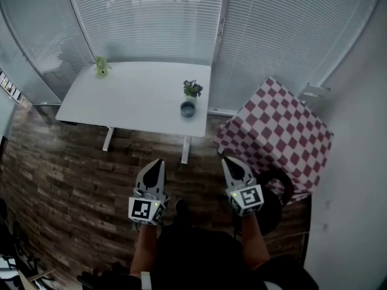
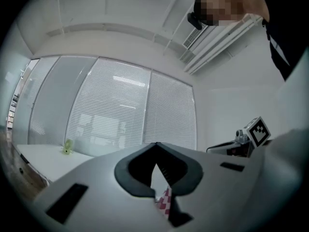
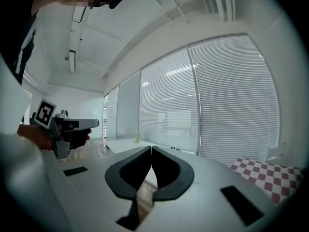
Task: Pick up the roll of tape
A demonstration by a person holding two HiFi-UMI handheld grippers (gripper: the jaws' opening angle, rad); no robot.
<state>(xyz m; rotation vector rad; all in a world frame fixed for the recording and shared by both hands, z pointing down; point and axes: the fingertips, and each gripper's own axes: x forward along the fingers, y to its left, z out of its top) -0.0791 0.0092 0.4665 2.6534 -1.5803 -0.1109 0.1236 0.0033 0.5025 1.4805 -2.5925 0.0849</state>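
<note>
A small dark grey ring, likely the roll of tape (image 1: 188, 109), lies on the white table (image 1: 139, 95) near its right front corner, beside a little potted plant (image 1: 193, 89). Both grippers hang well short of the table, over the wooden floor, pointing toward it. My left gripper (image 1: 156, 163) has its jaws together with nothing between them, its tips (image 2: 155, 145) meeting. My right gripper (image 1: 228, 161) is shut and empty too, its pads touching at the tips (image 3: 151, 149). Each gripper view shows the other gripper off to the side.
A small green object (image 1: 101, 66) stands at the table's far left corner. A table under a red-and-white checkered cloth (image 1: 278, 132) stands to the right, close to my right gripper. Window blinds (image 1: 145, 17) close off the wall behind the table. The wood floor (image 1: 66, 168) stretches to the left.
</note>
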